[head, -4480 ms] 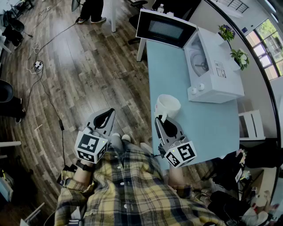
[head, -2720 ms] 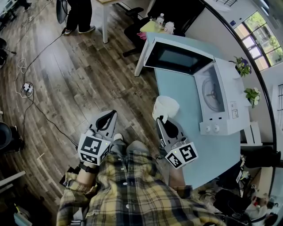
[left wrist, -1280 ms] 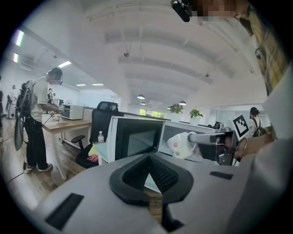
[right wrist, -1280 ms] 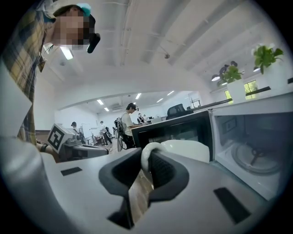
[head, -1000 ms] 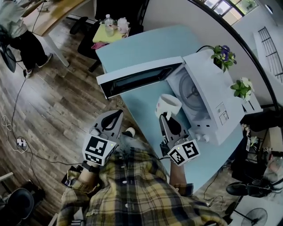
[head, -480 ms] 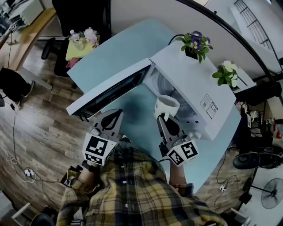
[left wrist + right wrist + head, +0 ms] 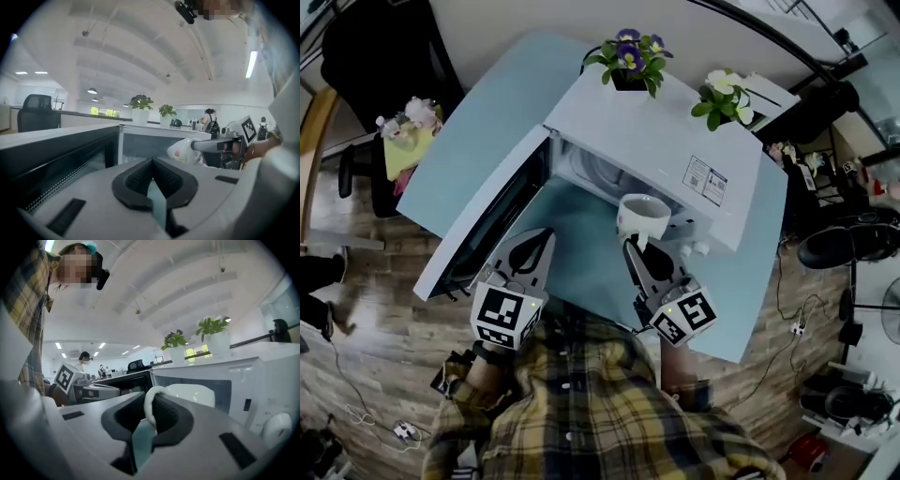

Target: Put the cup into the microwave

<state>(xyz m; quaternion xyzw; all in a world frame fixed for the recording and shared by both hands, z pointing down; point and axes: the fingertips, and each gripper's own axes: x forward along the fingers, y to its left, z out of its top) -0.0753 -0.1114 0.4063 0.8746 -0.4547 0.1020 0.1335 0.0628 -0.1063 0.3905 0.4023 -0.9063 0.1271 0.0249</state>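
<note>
right gripper (image 7: 630,246) clamped on handle (image 7: 148,408) of cup (image 7: 644,218); cup airborne at 12 o'clock of gripper, before open microwave (image 7: 656,141). left gripper (image 7: 547,233) closed, empty. cup likely ceramic: rigid, slick, fragile; handle hold may pivot.

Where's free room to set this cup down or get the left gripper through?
Free: the white microwave's open cavity, which looks empty, and the light-blue tabletop between its swung-out door and its front. Crowded: the microwave's top back edge, with two potted plants, and the opening's right side, where the right gripper holds the white cup.
</note>
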